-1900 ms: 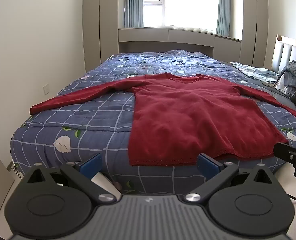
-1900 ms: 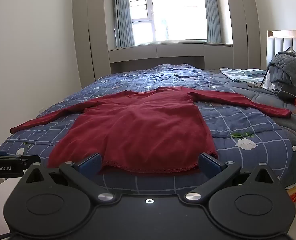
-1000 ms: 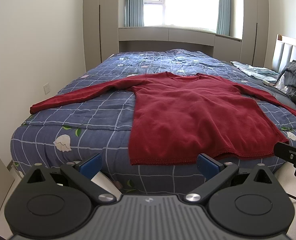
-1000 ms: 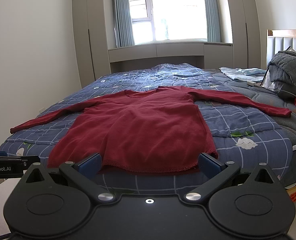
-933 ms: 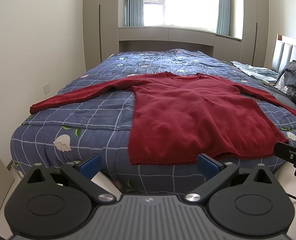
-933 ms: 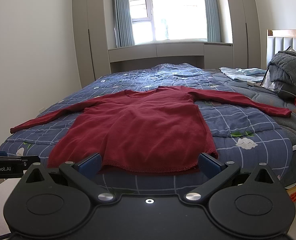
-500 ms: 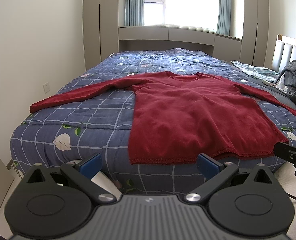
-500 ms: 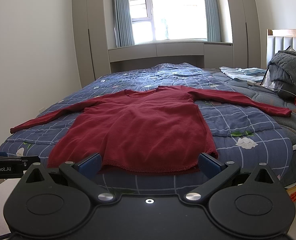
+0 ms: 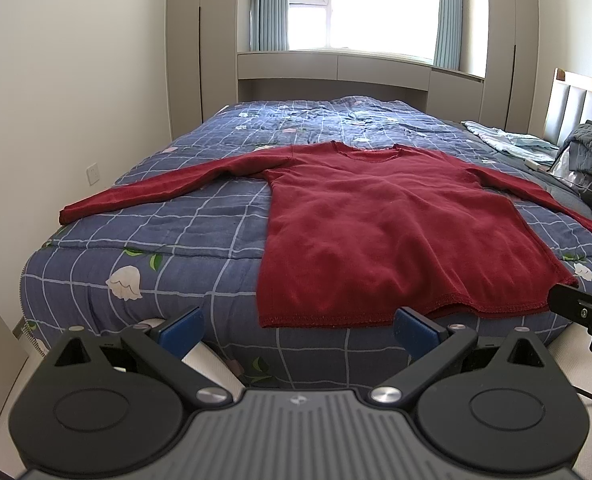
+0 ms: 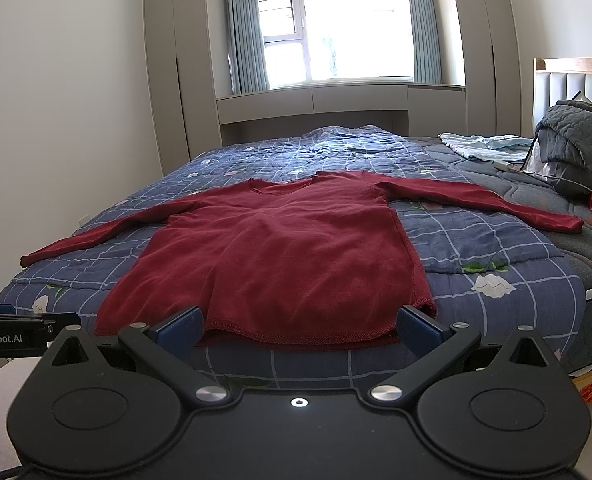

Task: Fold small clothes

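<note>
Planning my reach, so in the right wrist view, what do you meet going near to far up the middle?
right gripper → sweater hem → sweater neckline → blue checked quilt → window-side cabinet → window

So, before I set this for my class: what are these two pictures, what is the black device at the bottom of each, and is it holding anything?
Each picture comes from a camera mounted on a hand-held tool, looking forward along its two blue-tipped fingers. One shows the left tongs, the other the right tongs; a person holds one in each hand. Both stand open and hold nothing, short of the near edge of the bed. On the blue checked quilt with white flowers lies a dark red long-sleeved knitted sweater, spread flat, sleeves stretched out to both sides, not yet folded. Farther right sit a grey quilted bundle and some pale blue cloth.
</note>
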